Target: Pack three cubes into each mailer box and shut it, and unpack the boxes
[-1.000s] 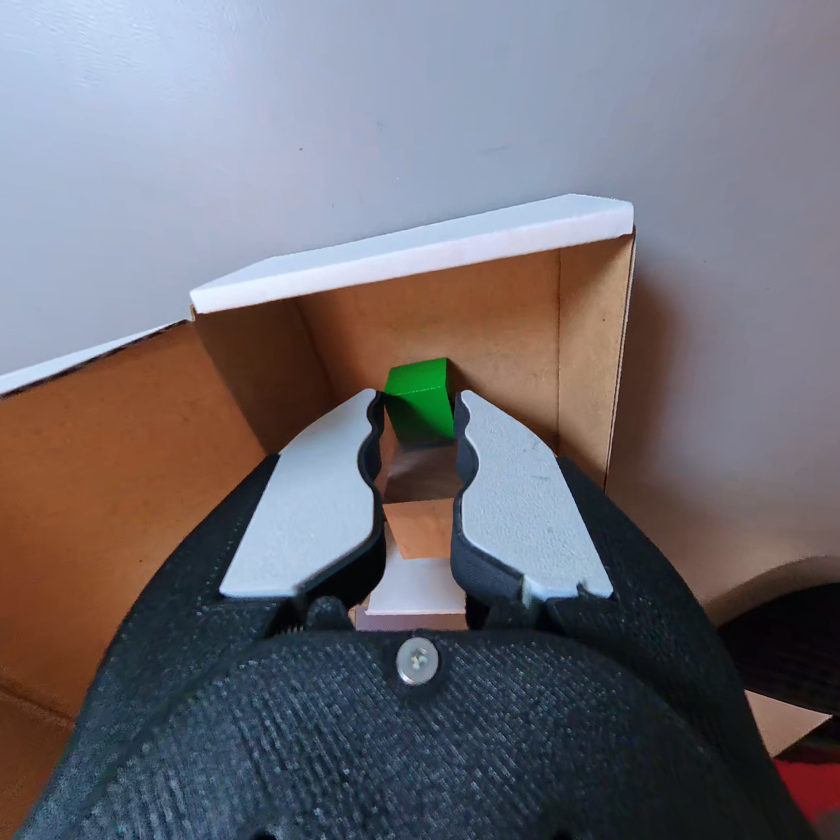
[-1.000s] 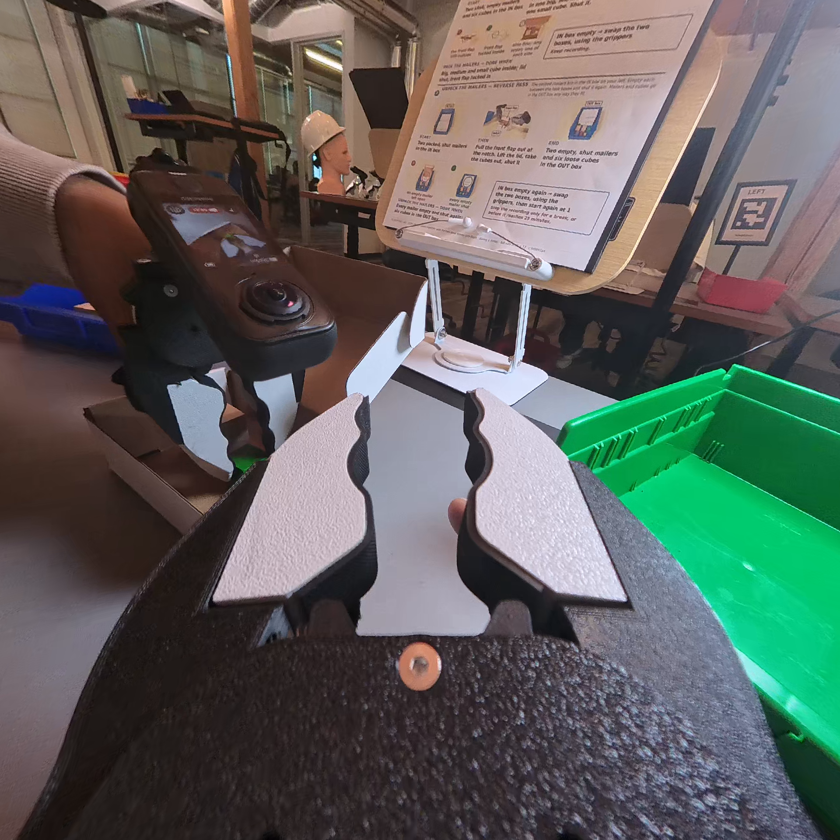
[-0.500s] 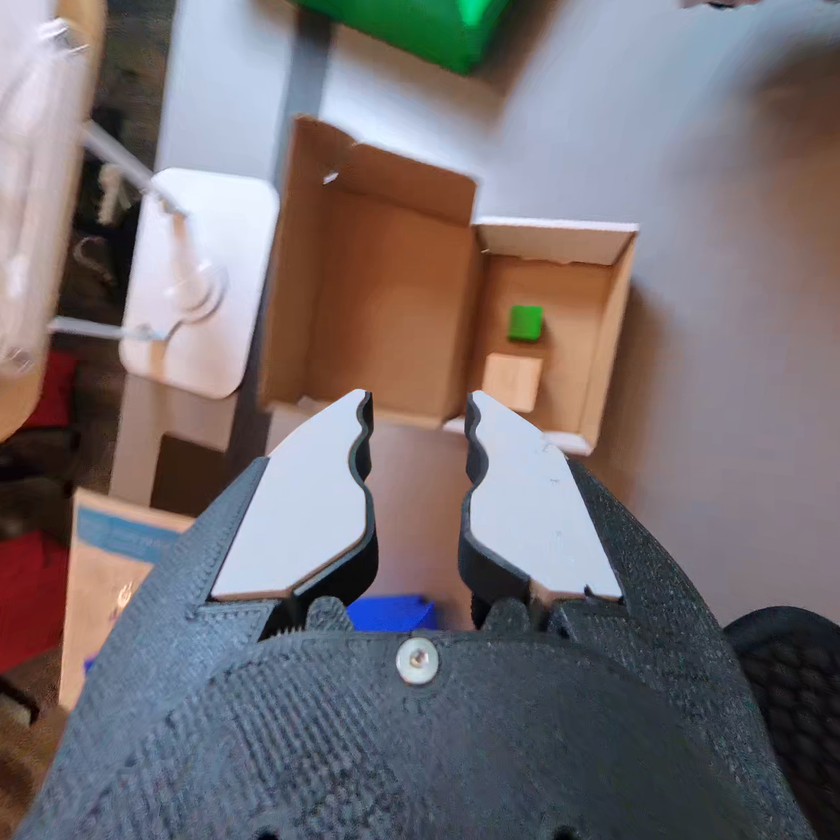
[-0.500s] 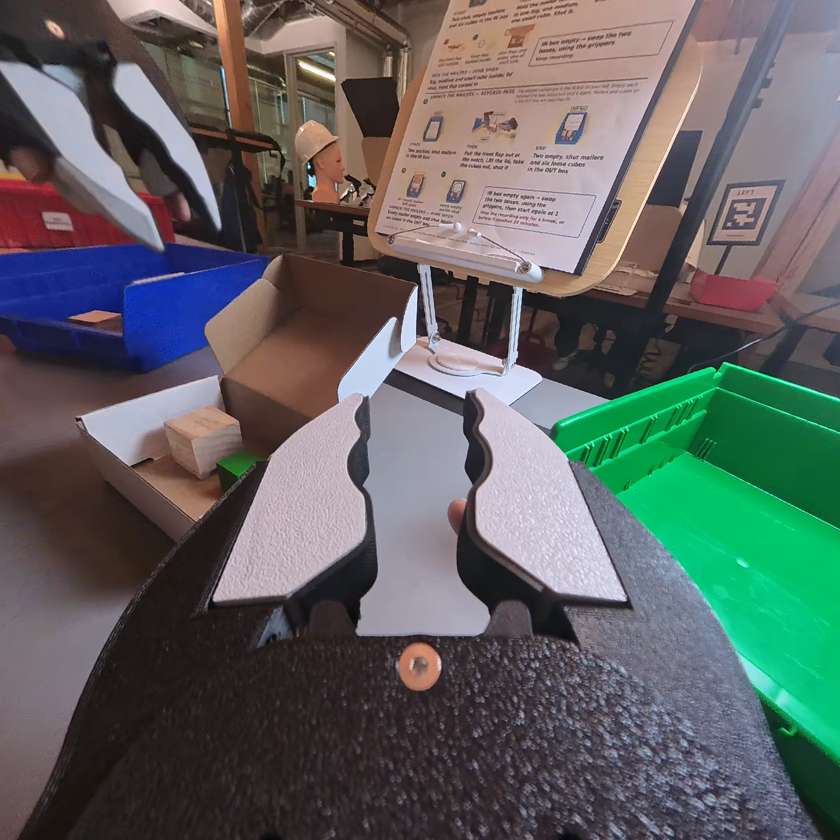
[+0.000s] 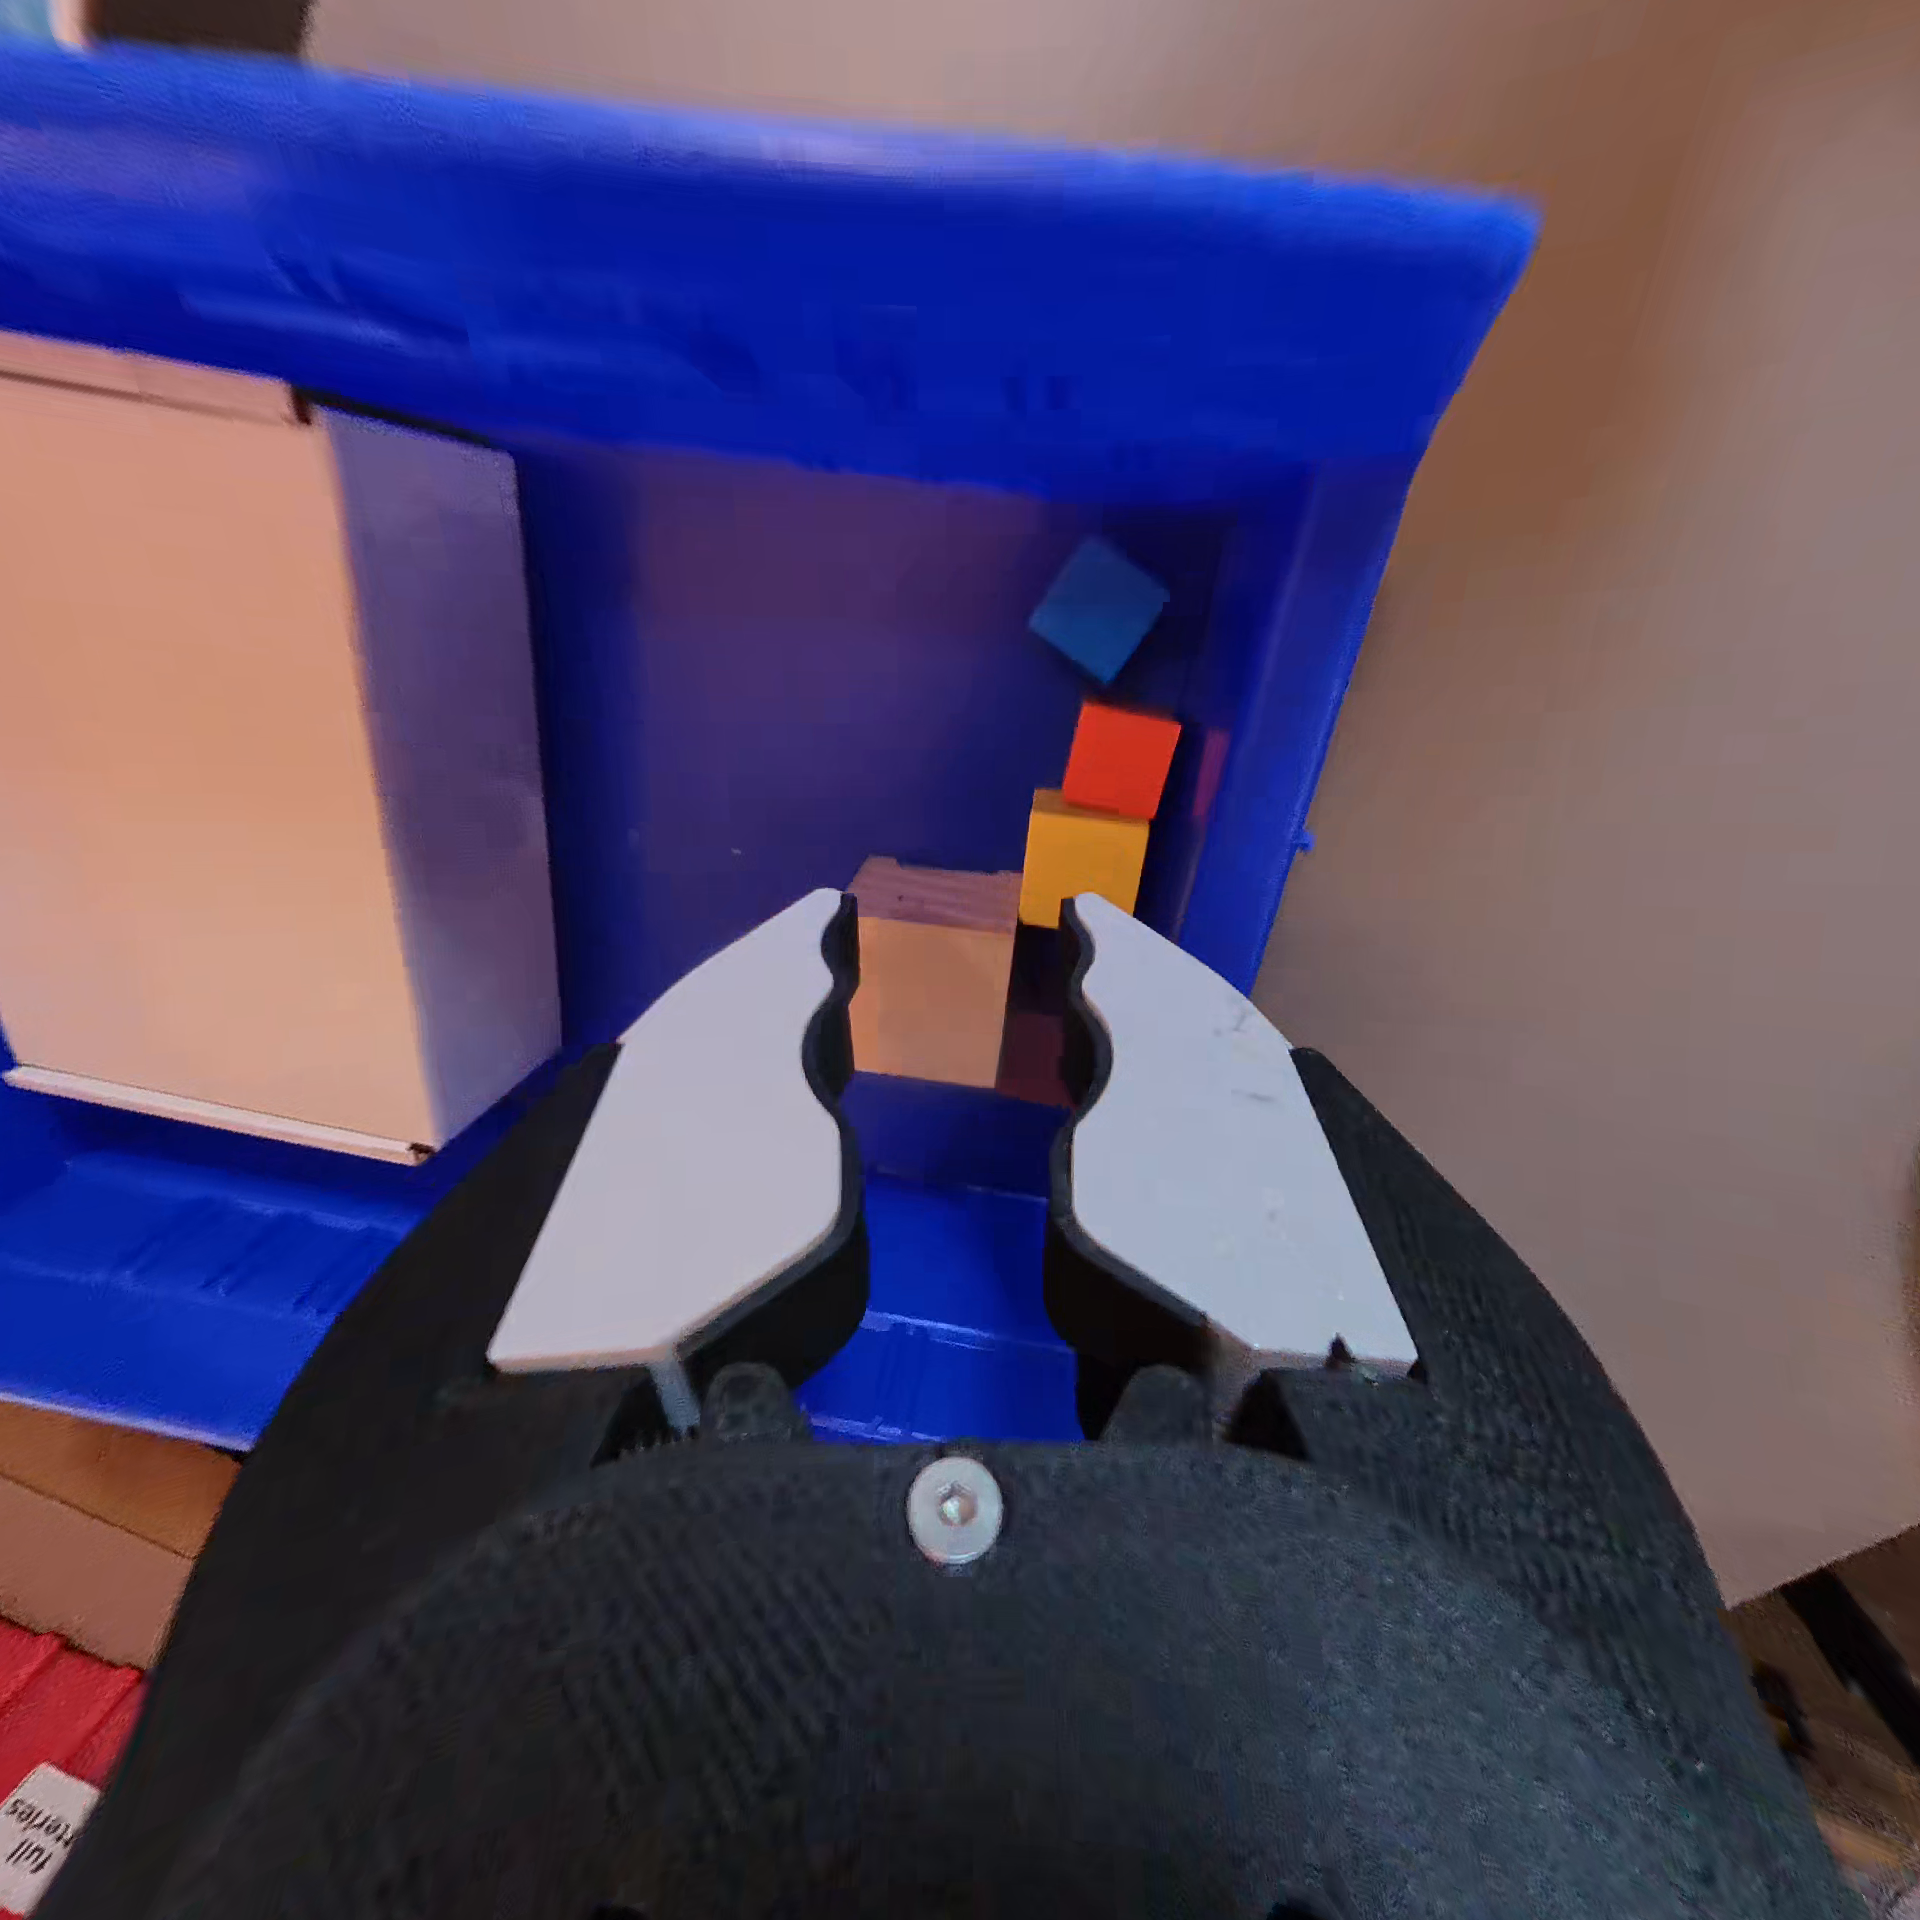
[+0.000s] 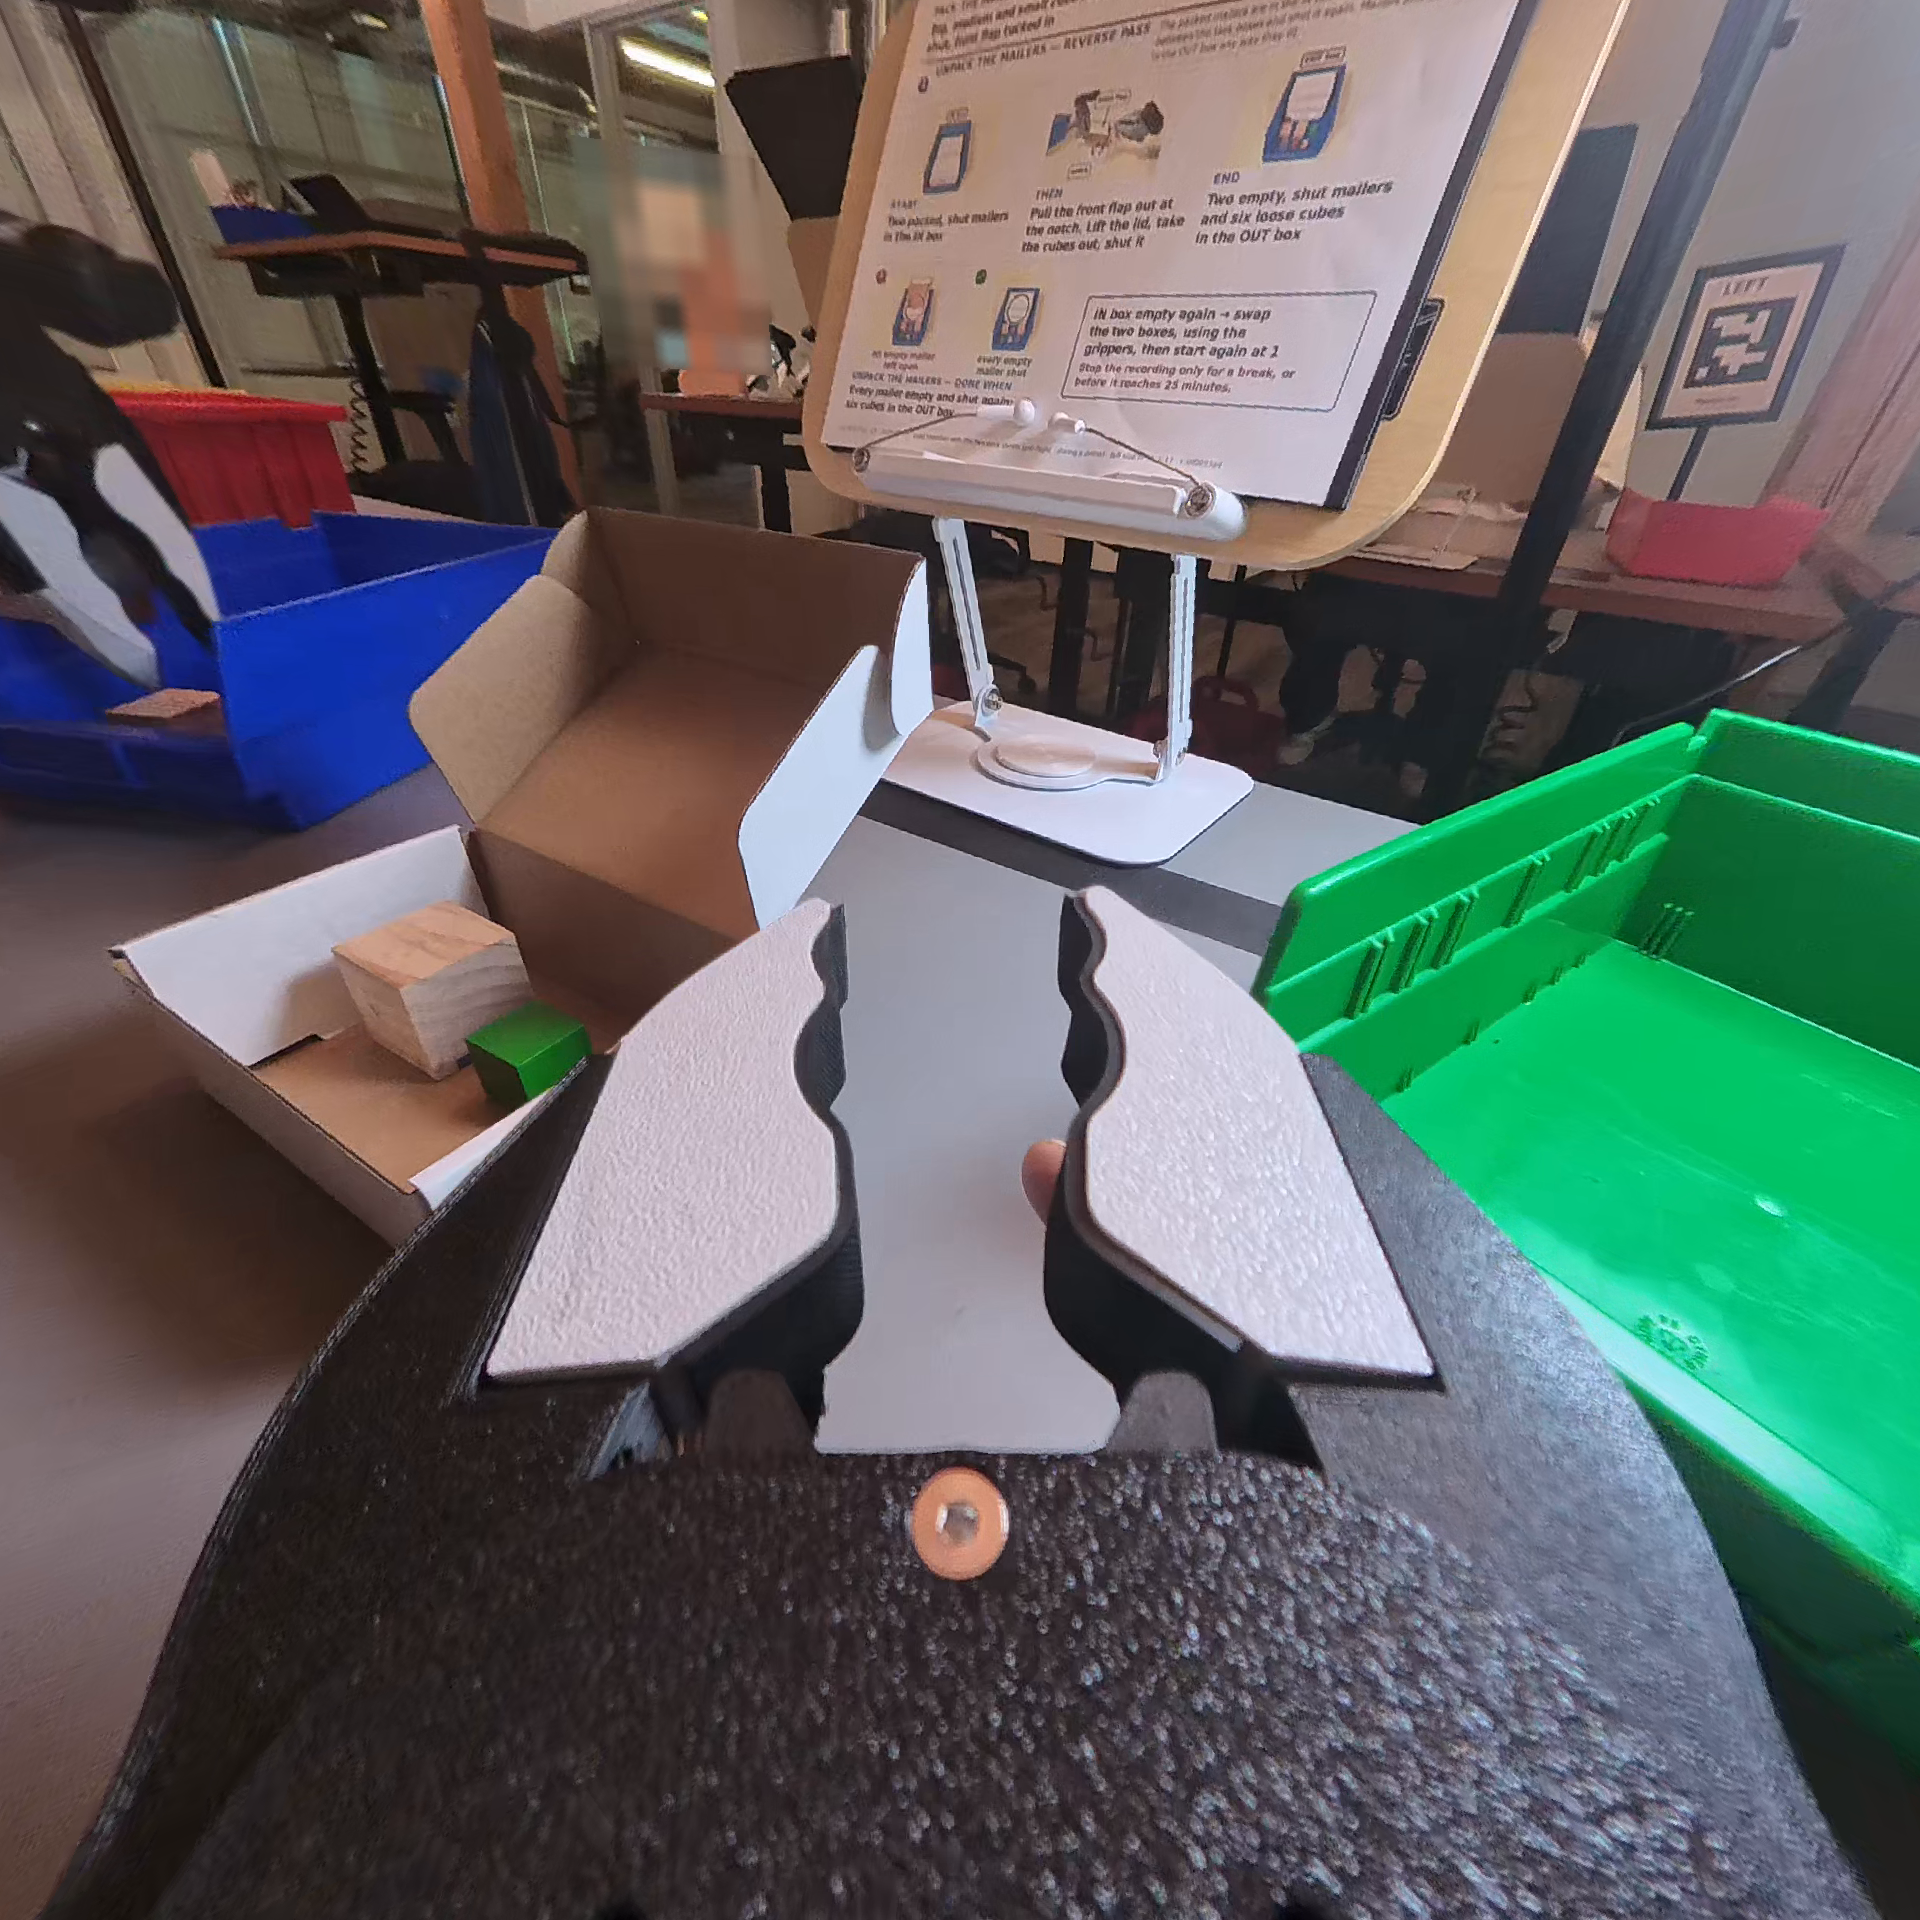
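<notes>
My left gripper [image 5: 951, 914] is open over the blue bin [image 5: 727, 312], with a wooden cube [image 5: 930, 987] between its fingertips but not gripped. Behind it lie a yellow cube [image 5: 1081, 857], a red cube [image 5: 1122, 758] and a blue cube [image 5: 1096, 623]. A shut white mailer box [image 5: 208, 748] lies at the bin's left. My right gripper [image 6: 951, 914] is open and empty above the grey table. The open mailer box [image 6: 260, 966] at its left holds a wooden cube [image 6: 431, 982] and a small green cube [image 6: 525, 1049]. The left gripper [image 6: 94, 561] shows at the far left.
An empty green bin [image 6: 1621, 1039] stands at the right. An instruction board on a white stand [image 6: 1070, 769] is behind the open mailer. The blue bin [image 6: 312, 655] sits at the back left, with a red bin [image 6: 239, 457] beyond it.
My left gripper has lifted out of the open mailer box, left a wooden cube there, and swung left to the blue bin. My right gripper has hardly moved.
</notes>
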A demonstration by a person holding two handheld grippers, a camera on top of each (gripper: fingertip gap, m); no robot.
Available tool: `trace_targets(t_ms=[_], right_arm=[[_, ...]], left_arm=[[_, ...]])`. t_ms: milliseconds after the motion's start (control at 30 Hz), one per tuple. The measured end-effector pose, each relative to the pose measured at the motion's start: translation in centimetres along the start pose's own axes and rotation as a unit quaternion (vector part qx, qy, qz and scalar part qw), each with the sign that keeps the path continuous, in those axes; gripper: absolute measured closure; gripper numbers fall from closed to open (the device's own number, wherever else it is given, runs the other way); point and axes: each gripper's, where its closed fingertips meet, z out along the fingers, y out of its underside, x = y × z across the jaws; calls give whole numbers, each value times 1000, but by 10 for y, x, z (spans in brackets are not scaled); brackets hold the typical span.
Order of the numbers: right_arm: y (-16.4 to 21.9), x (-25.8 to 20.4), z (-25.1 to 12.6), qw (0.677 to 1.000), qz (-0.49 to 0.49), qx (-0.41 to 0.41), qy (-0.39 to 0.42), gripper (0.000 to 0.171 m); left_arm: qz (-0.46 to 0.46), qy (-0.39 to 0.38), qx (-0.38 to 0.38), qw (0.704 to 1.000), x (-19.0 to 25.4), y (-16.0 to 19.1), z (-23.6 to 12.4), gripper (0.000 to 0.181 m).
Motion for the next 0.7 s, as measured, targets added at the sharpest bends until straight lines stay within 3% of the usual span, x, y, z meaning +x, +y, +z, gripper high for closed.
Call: trace_targets(t_ms=[33, 233, 433, 700], right_arm=[[2, 0, 1, 1000, -3, -3, 1, 132], [11, 1, 2, 1000, -10, -19, 8, 132], [19, 4, 6, 1000, 1, -30, 10, 132], [24, 9, 6, 999, 5, -36, 14, 133]], left_arm=[[6, -1, -17, 1000, -1, 8, 5, 143], [19, 10, -67, 998, -8, 33, 19, 128], [32, -2, -97, 995, -23, 41, 31, 129], [68, -115, -90, 987, -61, 39, 35, 131]])
